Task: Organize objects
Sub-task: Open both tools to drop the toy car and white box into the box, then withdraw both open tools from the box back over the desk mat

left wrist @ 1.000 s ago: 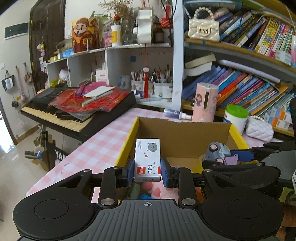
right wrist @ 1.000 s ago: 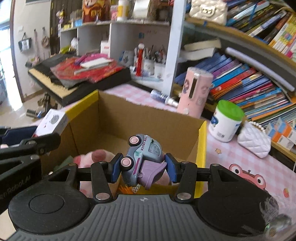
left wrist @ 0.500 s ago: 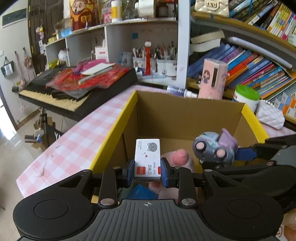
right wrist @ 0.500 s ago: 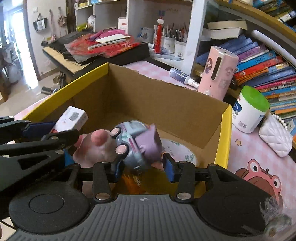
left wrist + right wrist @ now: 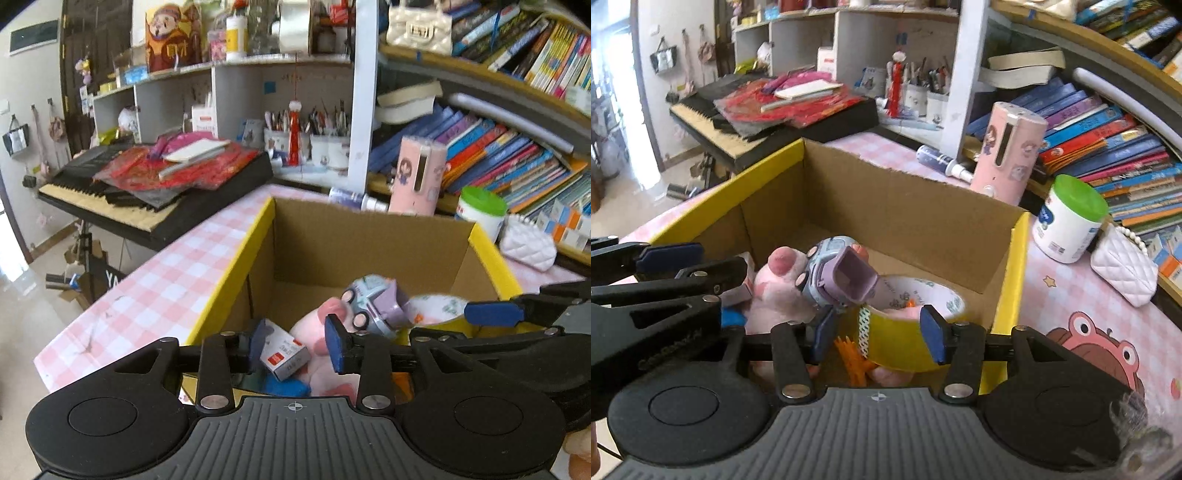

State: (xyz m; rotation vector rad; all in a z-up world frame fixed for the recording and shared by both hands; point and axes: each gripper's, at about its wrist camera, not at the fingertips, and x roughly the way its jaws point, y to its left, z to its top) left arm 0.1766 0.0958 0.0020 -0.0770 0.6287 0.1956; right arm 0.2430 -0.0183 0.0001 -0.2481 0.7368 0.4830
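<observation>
An open cardboard box with yellow rims (image 5: pixel 236 284) (image 5: pixel 1012 277) stands on the pink checked table. My left gripper (image 5: pixel 295 347) is open over its near left part; the white staple box (image 5: pixel 284 350) lies loose inside, below the fingers. My right gripper (image 5: pixel 879 336) is open over the box's near right part. The blue-and-purple toy car (image 5: pixel 838 273) (image 5: pixel 373 306) lies tilted on a pink plush toy (image 5: pixel 779 284) inside the box. A roll of yellow tape (image 5: pixel 905 325) lies in the box beside the plush toy.
Behind the box stand a pink cylinder (image 5: pixel 1008 155), a spray bottle (image 5: pixel 938 162), a green-lidded tub (image 5: pixel 1067 218) and a white quilted purse (image 5: pixel 1123 266). Bookshelves fill the right; a keyboard piled with red papers (image 5: pixel 155 184) sits to the left.
Both grippers have opened over the box. The staple box has dropped from the left gripper and the toy car from the right gripper; both now lie inside the box.
</observation>
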